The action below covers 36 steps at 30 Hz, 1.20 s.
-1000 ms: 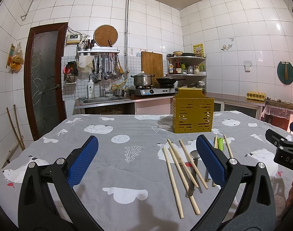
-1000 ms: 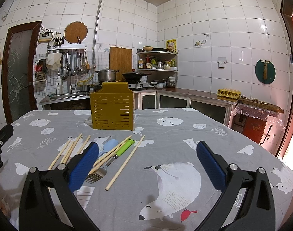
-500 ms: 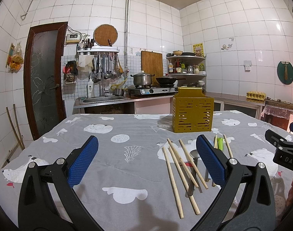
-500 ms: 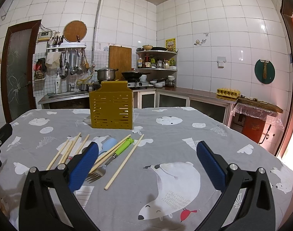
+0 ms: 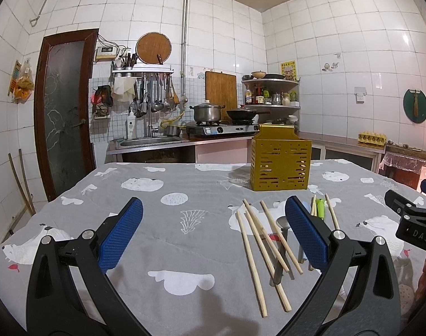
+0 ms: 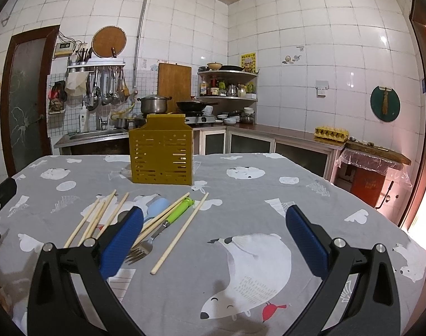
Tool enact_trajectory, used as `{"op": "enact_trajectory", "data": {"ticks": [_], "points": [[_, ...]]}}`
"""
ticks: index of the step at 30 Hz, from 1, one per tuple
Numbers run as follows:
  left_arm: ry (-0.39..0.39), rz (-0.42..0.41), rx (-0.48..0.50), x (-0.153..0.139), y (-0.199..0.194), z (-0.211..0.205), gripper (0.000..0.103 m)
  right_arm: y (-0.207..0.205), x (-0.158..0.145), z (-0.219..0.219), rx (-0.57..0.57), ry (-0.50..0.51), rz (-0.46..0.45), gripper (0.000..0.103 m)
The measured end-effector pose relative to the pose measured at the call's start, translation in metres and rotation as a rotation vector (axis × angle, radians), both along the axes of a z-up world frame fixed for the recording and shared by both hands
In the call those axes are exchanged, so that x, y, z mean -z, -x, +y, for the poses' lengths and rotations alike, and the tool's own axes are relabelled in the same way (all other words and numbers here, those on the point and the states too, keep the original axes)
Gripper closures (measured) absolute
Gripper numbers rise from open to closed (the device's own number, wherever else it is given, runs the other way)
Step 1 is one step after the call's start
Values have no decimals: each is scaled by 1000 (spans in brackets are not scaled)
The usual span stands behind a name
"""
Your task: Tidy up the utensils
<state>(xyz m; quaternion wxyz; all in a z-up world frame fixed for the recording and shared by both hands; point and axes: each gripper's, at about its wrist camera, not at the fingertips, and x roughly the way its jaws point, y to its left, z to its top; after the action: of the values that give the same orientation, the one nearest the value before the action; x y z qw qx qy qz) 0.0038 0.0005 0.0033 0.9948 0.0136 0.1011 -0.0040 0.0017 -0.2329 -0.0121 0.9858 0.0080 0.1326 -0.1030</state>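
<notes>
Nothing is moving since a moment ago. I am holding my left tongs [image 5: 213, 229] and right tongs [image 6: 214, 236] wide apart, gripping nothing. The pale wooden chopsticks [image 5: 257, 238] are lying on the grey tabletop [image 5: 157, 224] near the yellow slotted holder [image 5: 280, 162], so sorting is only starting.

My left wrist camera looks low across the grey animal-print tablecloth [image 5: 185, 252] toward the tiled kitchen wall; my right looks the same way from further right. Both share the perforated yellow utensil caddy [image 5: 280, 165] [image 6: 162, 154] and scattered wooden chopsticks [image 5: 257, 240] [image 6: 101, 215].
</notes>
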Motion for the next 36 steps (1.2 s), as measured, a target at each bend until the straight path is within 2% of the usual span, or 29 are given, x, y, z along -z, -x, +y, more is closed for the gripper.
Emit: {"op": "enact_trajectory", "data": {"ticks": [6,12,19,24,30,32,36], "points": [[2,33,-1,1,-6,1,5,-2,0,-1,-3,-4,17,4],[8,124,21,3,-29,0,5,-22,1,-7,-28,-59,108,4],[32,258,41,-6,-85,3,5,-62,-10,-9,-12,-37,148,5],[-18,326,57,1,-132,-8,6,-110,-9,-15,26,-31,238,6],[-15,494,33,31,-192,-13,17,-169,19,-23,50,-71,406,14],[-9,538,32,39,-201,-10,26,-181,29,-26,58,-80,449,17],[-8,609,36,55,-209,-8,31,-198,39,-31,89,-85,497,22]]}}
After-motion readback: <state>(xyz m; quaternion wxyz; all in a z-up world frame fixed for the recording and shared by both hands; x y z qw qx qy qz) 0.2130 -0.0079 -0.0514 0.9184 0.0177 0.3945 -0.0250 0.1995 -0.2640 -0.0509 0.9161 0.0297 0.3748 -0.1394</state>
